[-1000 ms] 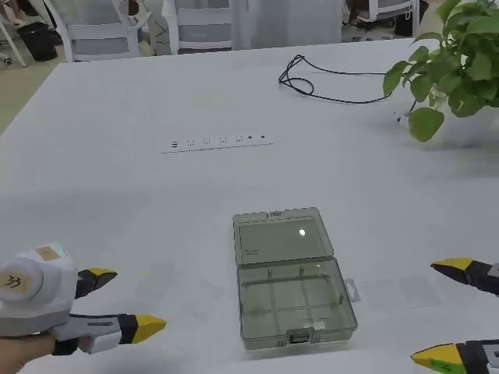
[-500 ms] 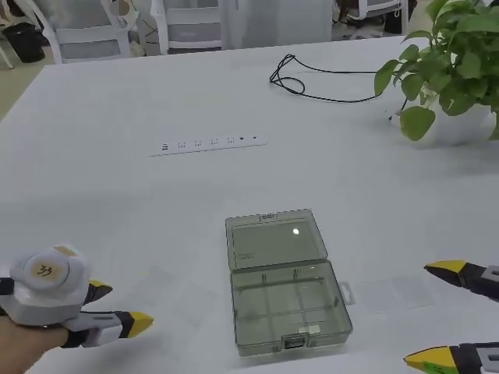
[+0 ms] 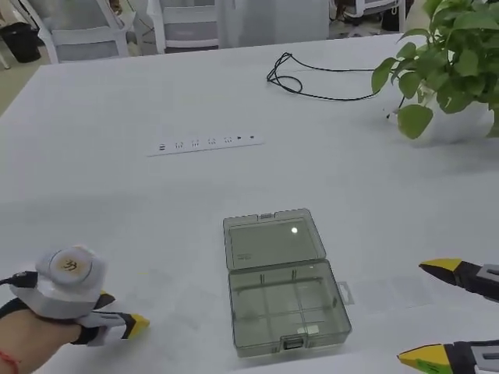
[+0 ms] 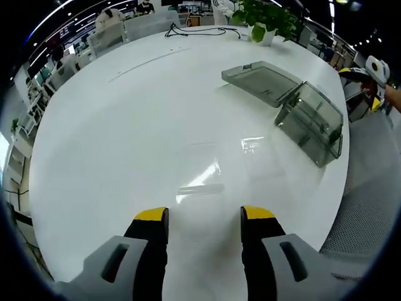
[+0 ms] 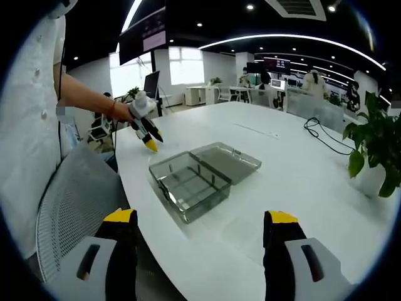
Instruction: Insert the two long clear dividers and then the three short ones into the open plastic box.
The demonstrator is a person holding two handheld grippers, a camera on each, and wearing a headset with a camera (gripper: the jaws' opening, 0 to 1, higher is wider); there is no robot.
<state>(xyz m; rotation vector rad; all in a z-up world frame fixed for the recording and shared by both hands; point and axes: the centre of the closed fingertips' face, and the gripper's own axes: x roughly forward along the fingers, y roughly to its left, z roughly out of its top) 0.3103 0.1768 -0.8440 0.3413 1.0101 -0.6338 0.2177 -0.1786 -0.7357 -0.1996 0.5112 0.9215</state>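
Head view has the open box [image 3: 269, 304] near the front edge of the white surface [image 3: 117, 202], its lid [image 3: 273, 240] laid flat behind it. Faint lines cross the inside; whether they are dividers or only slot ribs cannot be told. In the left gripper view, clear strips [image 4: 200, 188] lie flat on the surface just ahead of the jaws, with the box further off to the right. Other pale clear pieces [image 3: 398, 290] show faintly to the right of the box in the head view.

Over the last second the left gripper [image 3: 125, 312] has rolled and dipped toward the surface at the lower left. The box keeps its place against the power strip [image 3: 204, 143], so its small shift in the picture is the camera's. This looks like the approach to a first pick-up, with no strip lifted yet.

The left gripper's jaws stand apart with nothing between them [image 4: 204, 215]. The right gripper [image 3: 415, 313] waits wide open and empty to the right of the box, seen likewise in its own view [image 5: 200, 217]. Farther back lie a black cable [image 3: 312, 78] and a potted plant [image 3: 448, 54].
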